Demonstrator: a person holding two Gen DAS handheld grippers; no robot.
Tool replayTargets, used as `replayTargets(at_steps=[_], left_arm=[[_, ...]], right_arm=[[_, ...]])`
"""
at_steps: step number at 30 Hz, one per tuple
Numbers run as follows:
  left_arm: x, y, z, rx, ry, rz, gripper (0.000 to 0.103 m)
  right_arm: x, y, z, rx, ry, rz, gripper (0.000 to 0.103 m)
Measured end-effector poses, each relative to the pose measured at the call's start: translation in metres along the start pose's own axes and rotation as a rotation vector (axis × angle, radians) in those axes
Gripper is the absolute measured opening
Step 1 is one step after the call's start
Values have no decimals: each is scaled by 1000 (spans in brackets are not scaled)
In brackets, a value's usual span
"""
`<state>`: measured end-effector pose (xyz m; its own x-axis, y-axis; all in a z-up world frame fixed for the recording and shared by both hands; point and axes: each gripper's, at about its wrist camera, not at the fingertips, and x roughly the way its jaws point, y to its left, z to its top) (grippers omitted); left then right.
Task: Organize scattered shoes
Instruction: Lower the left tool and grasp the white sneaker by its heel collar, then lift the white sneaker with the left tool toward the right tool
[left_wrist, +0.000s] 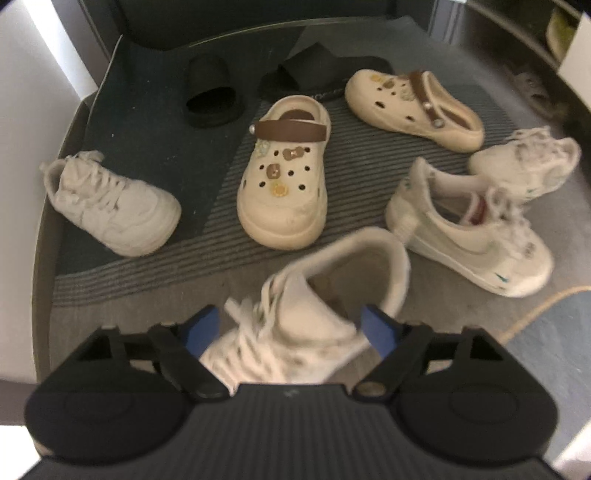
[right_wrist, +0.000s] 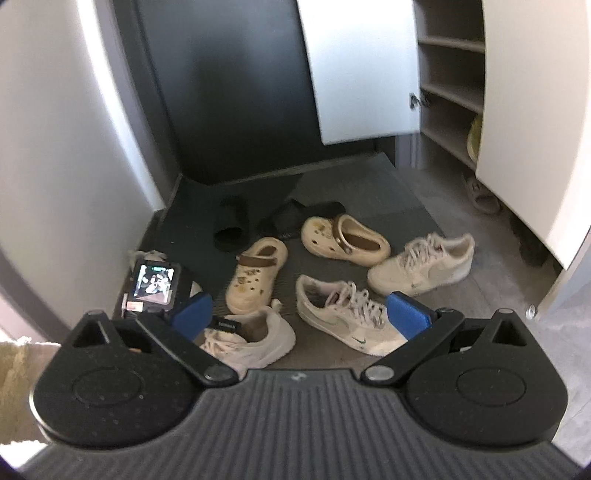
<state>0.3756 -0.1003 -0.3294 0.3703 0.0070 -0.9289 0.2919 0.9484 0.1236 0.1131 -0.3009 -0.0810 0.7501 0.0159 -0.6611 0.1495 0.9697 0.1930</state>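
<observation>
My left gripper (left_wrist: 290, 325) hangs over a white high-top sneaker (left_wrist: 317, 306). The shoe sits between its blue pads (left_wrist: 201, 328), which stand wide and do not clearly press on it. Further back on the mat lie two cream clogs with brown straps (left_wrist: 282, 177) (left_wrist: 413, 107), another white high-top (left_wrist: 110, 203), two white low sneakers (left_wrist: 469, 229) (left_wrist: 524, 162) and two black slides (left_wrist: 212, 96) (left_wrist: 317, 74). My right gripper (right_wrist: 299, 314) is open and holds nothing above the same pile. The left gripper's body and screen (right_wrist: 153, 282) show by the high-top (right_wrist: 255, 343).
A grey striped mat (left_wrist: 207, 258) lies before a dark door (right_wrist: 229, 92). On the right, a shoe cabinet with open shelves (right_wrist: 450, 74) and a white door swung out (right_wrist: 362, 66). A pink slipper (right_wrist: 484, 199) lies under the cabinet. White walls close in on the left.
</observation>
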Motion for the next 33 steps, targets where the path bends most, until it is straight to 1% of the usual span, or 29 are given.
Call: replayTargets(at_steps=[2,4,8,10,12,13,15,17,18,20,21,22,23,24,25,27,30,33], left_arm=[[18,-9,7,13,12,36,86],[33,-17,10,50,20,74,86],[50,-24,10,127,36,129,86],[59,-20,11,134,55,133,85],[67,-16,13,138,70,126,86],[76,-12,15,151,90,100,86],[80,-10,15,157,90,75,86],[89,-8,15,178,96,27,87],[90,-7,15,168,92,12,85],[92,-5,14,146,100,-42,67],[91,-5,14,142,102,-61,46],[90,-6,14,140,105,-77,42],[86,-8,13,156,107,-71,41],[82,-11,12,172,110,-66,36],[76,-10,11,187,116,-77,31],[64,-10,10,219,126,-97,26],[45,-11,2,322,121,-68,21],[28,-6,-7,367,112,-63,19]], right_arm=[[18,-4,-8,34,45,18,103],[29,-4,-14,38,74,35,103],[36,-1,-16,10,69,42,103],[39,-4,-16,10,62,44,103],[43,-9,-17,30,69,41,103],[46,-13,-17,43,76,38,103],[52,-19,-18,70,92,30,103],[59,-24,-20,90,107,28,103],[62,-26,-22,95,113,26,103],[68,-29,-25,101,128,23,103],[70,-30,-27,104,137,22,103],[72,-31,-28,108,145,21,103],[74,-31,-29,112,152,20,103],[75,-32,-31,115,158,19,103],[76,-31,-32,119,162,19,103],[77,-31,-34,128,169,36,103],[82,-33,-38,145,187,49,103],[82,-34,-39,168,198,52,103]])
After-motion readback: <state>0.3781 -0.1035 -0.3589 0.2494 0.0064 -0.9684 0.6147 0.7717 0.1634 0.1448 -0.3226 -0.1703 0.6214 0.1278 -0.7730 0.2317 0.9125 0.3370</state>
